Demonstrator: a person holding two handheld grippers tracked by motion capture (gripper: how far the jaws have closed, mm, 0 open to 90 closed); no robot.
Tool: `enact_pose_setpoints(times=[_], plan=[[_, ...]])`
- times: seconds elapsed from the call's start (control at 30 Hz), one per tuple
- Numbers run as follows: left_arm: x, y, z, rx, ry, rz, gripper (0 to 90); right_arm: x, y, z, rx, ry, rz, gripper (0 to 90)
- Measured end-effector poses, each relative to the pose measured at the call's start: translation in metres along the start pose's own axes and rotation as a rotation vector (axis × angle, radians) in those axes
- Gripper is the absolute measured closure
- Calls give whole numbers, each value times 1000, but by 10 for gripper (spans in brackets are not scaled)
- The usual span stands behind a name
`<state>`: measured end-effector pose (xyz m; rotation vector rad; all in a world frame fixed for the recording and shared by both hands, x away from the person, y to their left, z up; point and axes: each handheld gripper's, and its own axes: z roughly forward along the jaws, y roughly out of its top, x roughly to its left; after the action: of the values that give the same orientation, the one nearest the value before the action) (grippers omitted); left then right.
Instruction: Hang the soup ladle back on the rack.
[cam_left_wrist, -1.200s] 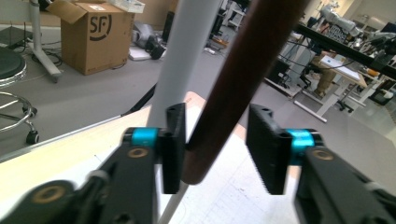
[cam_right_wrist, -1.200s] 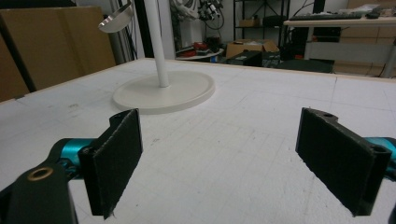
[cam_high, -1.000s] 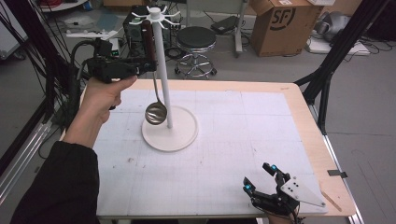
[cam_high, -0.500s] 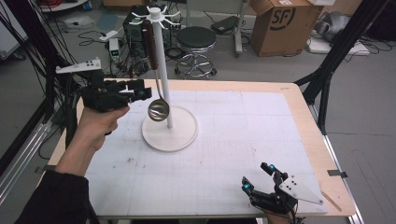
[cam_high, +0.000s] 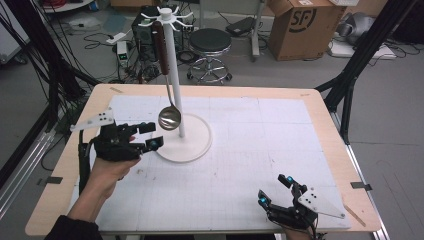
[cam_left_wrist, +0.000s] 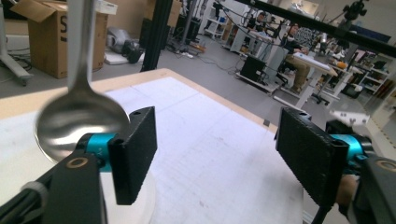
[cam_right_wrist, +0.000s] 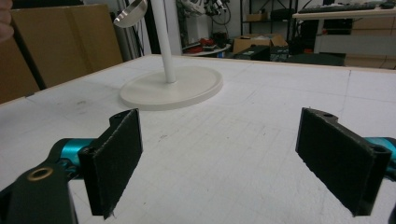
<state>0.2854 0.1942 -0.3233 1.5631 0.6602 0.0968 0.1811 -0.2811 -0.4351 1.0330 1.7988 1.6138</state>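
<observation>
The right claw (cam_high: 276, 190) rested spread and empty at the near edge of the bench (cam_high: 280, 130). Farther off, the left claw (cam_high: 150, 135) had just been opening, nothing between its jaws. Just beyond its tips the ladle (cam_high: 169, 118) hung from the white stand (cam_high: 176, 80), its bowl above the stand's base.

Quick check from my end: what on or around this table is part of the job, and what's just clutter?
In the job:
- ladle, hanging from the stand
- white stand
- left gripper, jaws just opened, empty
- right gripper, open

Lying about:
- cardboard box
- stool
- floor cables
</observation>
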Motion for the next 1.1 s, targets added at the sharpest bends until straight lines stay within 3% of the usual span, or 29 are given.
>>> enact_pose_setpoints(times=[0.07, 0.17, 0.3, 0.43, 0.57, 0.77, 0.9, 1.1], plan=[[0, -12, 0, -2, 2, 2, 283, 0, 0, 0, -1, 3, -1, 137], [3, -33, -3, -19, -4, -44, 264, 1, 0, 0, 0, 2, 1, 137], [8, -62, -7, -17, 16, -66, 269, 1, 0, 0, -3, 4, 2, 137], [7, -83, -13, -28, 27, -67, 269, 1, 0, 0, 6, 10, 10, 137], [-1, -95, -15, -38, 64, -36, 248, 3, 0, 2, 9, 14, 9, 137], [-23, -115, -12, -33, 113, 84, 213, 5, 0, 3, 7, 14, 3, 137], [-33, -120, -9, -28, 123, 100, 177, 7, 0, 3, 17, 24, 13, 137], [-44, -133, -14, -77, 121, 114, 177, 7, 0, 4, 31, 57, 39, 137]])
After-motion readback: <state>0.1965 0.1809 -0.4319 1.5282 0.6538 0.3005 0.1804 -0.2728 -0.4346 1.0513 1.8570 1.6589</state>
